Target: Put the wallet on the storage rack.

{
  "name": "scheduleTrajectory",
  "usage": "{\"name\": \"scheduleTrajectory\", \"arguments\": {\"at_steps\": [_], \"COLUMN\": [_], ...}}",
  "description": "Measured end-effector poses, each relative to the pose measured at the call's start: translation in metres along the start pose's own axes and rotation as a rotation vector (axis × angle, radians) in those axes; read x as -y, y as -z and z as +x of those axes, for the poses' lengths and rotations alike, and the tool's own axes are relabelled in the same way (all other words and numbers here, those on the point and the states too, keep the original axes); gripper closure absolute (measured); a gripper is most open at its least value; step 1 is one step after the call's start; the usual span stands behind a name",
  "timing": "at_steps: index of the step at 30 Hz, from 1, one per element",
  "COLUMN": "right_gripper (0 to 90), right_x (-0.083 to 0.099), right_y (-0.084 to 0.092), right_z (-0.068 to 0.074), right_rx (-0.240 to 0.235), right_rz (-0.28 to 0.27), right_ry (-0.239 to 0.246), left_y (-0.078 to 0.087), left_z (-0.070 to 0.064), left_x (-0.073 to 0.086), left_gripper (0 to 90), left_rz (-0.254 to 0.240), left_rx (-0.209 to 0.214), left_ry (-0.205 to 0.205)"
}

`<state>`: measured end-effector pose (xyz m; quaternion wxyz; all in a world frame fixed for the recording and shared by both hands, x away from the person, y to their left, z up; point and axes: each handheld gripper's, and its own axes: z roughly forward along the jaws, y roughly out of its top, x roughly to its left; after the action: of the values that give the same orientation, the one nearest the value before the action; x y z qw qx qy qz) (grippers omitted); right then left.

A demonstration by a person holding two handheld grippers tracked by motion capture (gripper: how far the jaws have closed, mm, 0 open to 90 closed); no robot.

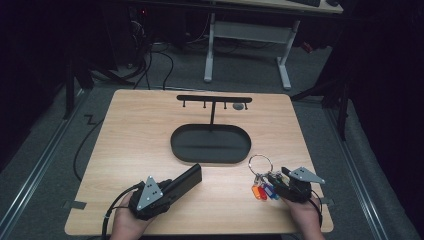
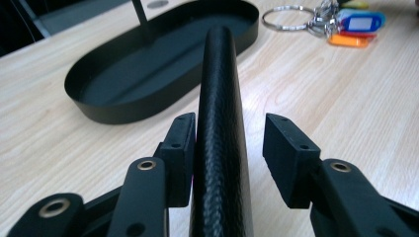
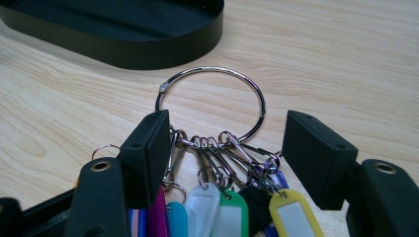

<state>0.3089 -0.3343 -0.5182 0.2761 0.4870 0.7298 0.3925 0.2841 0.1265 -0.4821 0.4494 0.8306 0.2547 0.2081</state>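
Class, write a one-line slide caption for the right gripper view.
Open tongs straddle a key ring of coloured tags beside a black tray.

No readable text anywhere (key tags (image 3: 291, 215) blank).

Case: a long, slim black case with a pebbled leather-like surface (image 1: 183, 181) is lying flat on the wooden tabletop at front left, running diagonally, its far end reaching just short of the tray's near rim.
Key bunch: a large silver metal ring carrying small clips and coloured plastic key tags (image 1: 260, 179) is lying at front right; the ring is resting flat nearest the tray, the orange, blue, yellow, green and white tags fanning toward the table's front edge.
Stand: a black metal oval tray with a thin upright post and a hooked crossbar (image 1: 210, 143) is sitting mid-table, tray empty.
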Motion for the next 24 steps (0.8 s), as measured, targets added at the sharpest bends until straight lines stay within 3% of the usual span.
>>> {"name": "scheduleTrajectory", "arguments": {"at_steps": [8,14,17,24], "right_gripper": [35.7,35.6,35.6,35.6], "right_x": [0.0005,-0.0002,-0.0003,-0.0009], "right_y": [-0.0008,-0.0010,-0.0004,0.0013], "right_z": [0.0004,0.0008,0.0001,-0.0011], "right_rx": [-0.003,-0.005,-0.003,-0.016], "right_rz": [0.004,0.001,0.002,-0.010], "right_ry": [-0.006,0.002,-0.002,-0.008], "left_y": [0.0025,-0.0007,0.0004,0.0002], "left_z": [-0.0005,-0.0014,-0.0024,-0.0020], "left_x": [-0.0029,-0.0008,-0.0012,-0.0077], "left_gripper": [57.1,57.1,63.4,63.6], "left_rz": [0.072,0.135,0.151,0.218], "left_rx": [0.013,0.016,0.016,0.009], "left_ry": [-0.024,-0.068,-0.088,-0.080]}}
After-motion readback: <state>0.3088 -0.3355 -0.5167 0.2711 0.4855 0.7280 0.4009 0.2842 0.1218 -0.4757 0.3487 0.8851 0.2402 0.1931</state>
